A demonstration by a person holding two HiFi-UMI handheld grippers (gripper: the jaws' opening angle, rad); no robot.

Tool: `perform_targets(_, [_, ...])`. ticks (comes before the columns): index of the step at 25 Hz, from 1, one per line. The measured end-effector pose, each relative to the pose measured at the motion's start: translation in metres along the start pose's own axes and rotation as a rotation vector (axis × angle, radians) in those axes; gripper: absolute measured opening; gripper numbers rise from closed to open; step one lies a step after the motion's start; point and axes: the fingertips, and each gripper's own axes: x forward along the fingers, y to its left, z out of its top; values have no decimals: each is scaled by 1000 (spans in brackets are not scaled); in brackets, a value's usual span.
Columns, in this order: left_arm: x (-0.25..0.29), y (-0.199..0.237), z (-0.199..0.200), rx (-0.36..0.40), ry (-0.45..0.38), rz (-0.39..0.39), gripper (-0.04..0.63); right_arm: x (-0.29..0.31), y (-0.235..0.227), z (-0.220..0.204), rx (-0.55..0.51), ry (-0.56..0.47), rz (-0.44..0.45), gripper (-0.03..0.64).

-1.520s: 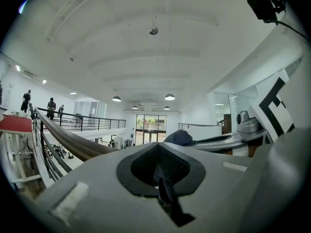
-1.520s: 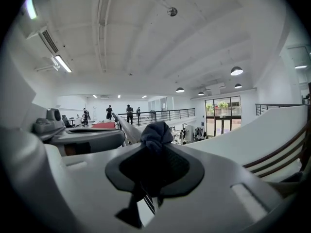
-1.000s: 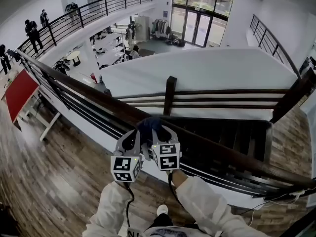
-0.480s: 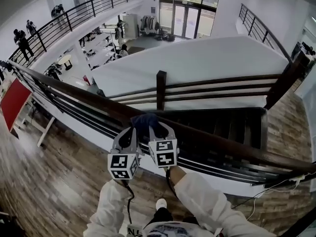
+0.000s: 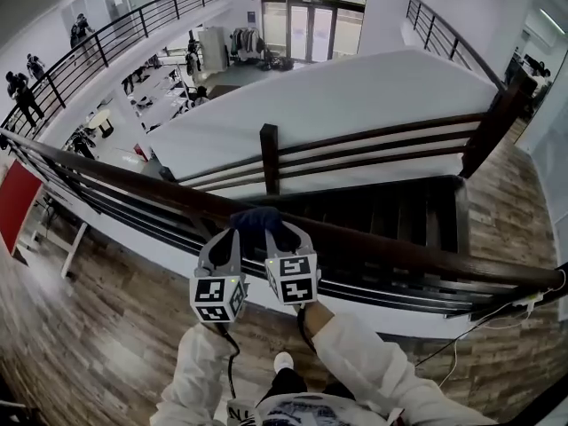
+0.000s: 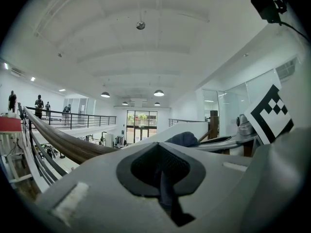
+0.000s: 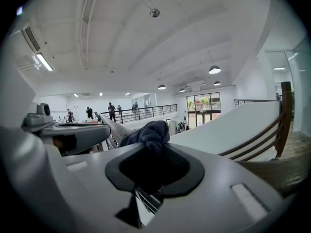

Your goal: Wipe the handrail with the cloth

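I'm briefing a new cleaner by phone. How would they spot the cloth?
Find the long dark wooden handrail along the balcony edge. On top of it sits the cloth: a bunched dark blue wad, the only soft thing, pinched between left tongs and right tongs.

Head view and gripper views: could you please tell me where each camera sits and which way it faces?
Head view: on the person's head, looking steeply down at the handrail; white sleeves, left gripper and right gripper show.
Left gripper view: on the left gripper, looking along its jaws over the handrail towards the glass doors; the right gripper's cube shows at right.
Right gripper view: on the right gripper, facing the same doors; its jaws pinch the cloth, left gripper at left.
Shared: all show the cloth and handrail.
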Motion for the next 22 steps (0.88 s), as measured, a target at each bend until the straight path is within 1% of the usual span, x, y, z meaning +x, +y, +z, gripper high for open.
perform_targets(7, [15,-60,-3,14,14,-65,0,-47,-49,-9,26,-11,-56,78])
perform_targets(17, [31,-166,-11,7,26,-160,0,-118,-126,-25,41,-13,-137,78])
perform_targets(22, [33,-208,-11,9,24,-196,0,-149,-154,-31,37,-15,-164,78])
